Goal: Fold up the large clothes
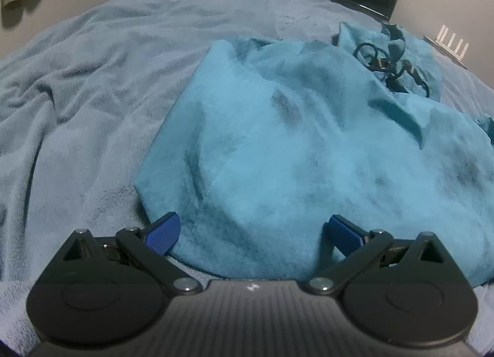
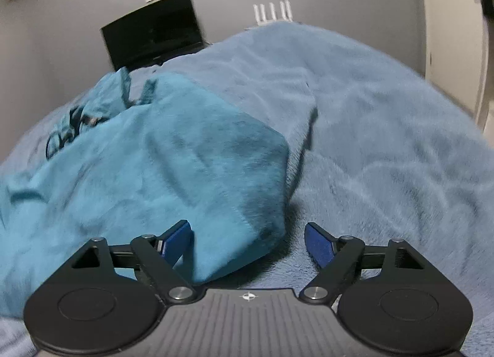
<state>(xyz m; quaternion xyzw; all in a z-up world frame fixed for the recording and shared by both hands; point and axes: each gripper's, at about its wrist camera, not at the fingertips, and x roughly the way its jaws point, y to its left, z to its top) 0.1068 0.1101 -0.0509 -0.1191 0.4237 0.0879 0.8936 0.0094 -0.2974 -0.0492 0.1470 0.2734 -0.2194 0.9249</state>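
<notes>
My left claw [image 1: 251, 232] and right claw [image 2: 247, 241] are both wide open, empty, at the near hem of the fluffy turquoise fleece garment [image 1: 293, 147] on the grey-blue blanketed bed [image 1: 77, 94]. I should pinch both near corners evenly before folding.

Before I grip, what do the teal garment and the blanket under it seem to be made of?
The garment looks like plush fleece or velour: matte, fuzzy nap with dark brushed patches, soft rounded folds. The blanket looks like a similar fleece, paler grey-blue, with fine soft wrinkles. Exact fibre cannot be told. Both grippers, left and right, are open.
</notes>
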